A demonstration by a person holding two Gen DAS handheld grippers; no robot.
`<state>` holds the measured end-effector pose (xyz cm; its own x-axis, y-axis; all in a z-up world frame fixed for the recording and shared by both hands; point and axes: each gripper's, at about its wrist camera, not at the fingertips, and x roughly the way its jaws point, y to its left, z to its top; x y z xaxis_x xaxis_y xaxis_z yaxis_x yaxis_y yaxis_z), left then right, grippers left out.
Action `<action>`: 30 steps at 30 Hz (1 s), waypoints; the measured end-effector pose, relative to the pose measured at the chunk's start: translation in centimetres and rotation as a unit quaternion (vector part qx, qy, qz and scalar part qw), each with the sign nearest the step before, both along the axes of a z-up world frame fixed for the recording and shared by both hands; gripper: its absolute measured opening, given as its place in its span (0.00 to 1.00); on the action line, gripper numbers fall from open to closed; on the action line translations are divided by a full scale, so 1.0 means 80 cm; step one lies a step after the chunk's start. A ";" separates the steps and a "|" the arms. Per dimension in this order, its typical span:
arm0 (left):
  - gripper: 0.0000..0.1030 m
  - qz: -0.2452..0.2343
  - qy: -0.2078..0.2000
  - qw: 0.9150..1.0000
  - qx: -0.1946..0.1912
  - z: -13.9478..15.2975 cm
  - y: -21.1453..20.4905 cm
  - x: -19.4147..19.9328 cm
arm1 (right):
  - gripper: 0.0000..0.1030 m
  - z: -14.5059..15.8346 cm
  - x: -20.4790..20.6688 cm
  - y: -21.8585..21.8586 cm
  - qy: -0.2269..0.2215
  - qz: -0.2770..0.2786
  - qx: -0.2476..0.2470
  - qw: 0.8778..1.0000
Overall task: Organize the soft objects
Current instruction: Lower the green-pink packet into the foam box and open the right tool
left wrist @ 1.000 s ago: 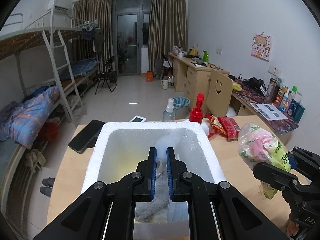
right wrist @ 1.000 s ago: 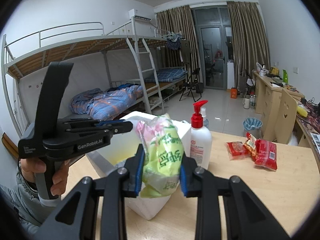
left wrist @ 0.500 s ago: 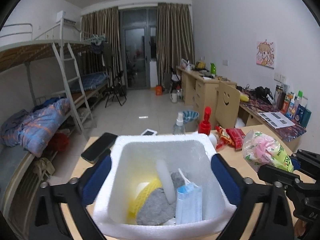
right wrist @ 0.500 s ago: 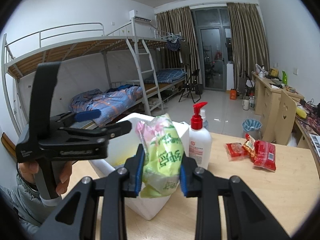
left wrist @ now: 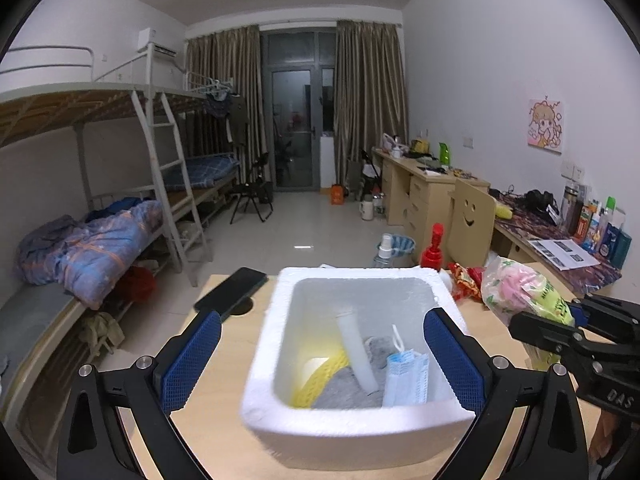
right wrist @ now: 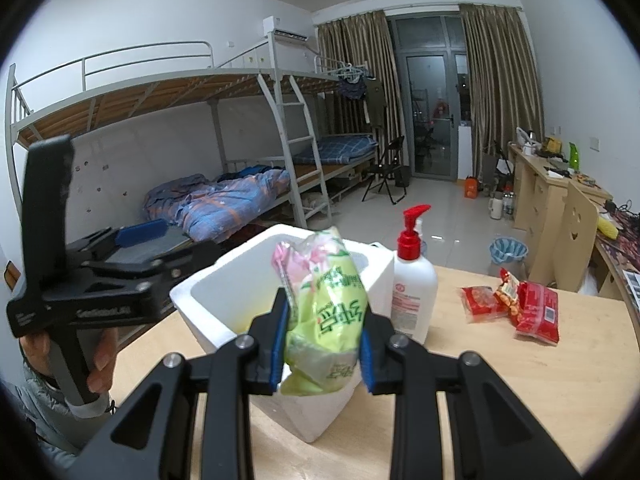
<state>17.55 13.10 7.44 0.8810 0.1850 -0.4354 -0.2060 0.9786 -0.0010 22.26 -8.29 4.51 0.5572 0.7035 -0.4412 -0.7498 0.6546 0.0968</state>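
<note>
A white foam box (left wrist: 276,344) stands on the wooden table; it also shows in the right wrist view (right wrist: 200,296). Inside lie a blue face mask (left wrist: 406,378), a grey cloth (left wrist: 344,392), a yellow mesh piece (left wrist: 320,372) and a white tube (left wrist: 356,354). My left gripper (left wrist: 320,360) is open wide and empty, its pads on either side of the box. My right gripper (right wrist: 322,344) is shut on a green and pink plastic packet (right wrist: 324,300), held beside the box on its right; the packet also shows in the left wrist view (left wrist: 520,292).
A white pump bottle with a red top (right wrist: 412,284) stands right behind the box. Red snack packets (right wrist: 516,304) lie on the table to the right. A black phone (left wrist: 232,292) lies at the table's far left edge. A spray bottle (left wrist: 386,250) stands behind the box.
My left gripper has opened wide, let go inside the box and drawn back and up. The blue mask now lies in the box. The right gripper has barely moved.
</note>
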 end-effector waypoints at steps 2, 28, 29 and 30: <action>0.98 0.007 -0.005 1.000 0.003 0.002 0.004 -0.011 | 0.33 0.000 0.000 0.006 0.002 0.002 -0.002 1.000; 0.99 0.077 -0.001 0.997 -0.005 -0.028 0.083 -0.086 | 0.33 -0.014 0.022 0.112 0.037 0.024 -0.038 0.998; 0.99 0.077 0.002 0.997 -0.008 -0.031 0.085 -0.086 | 0.33 -0.016 0.023 0.111 0.038 0.026 -0.040 0.998; 0.99 0.076 0.005 0.997 -0.010 -0.035 0.087 -0.085 | 0.33 -0.018 0.024 0.114 0.038 0.026 -0.044 0.998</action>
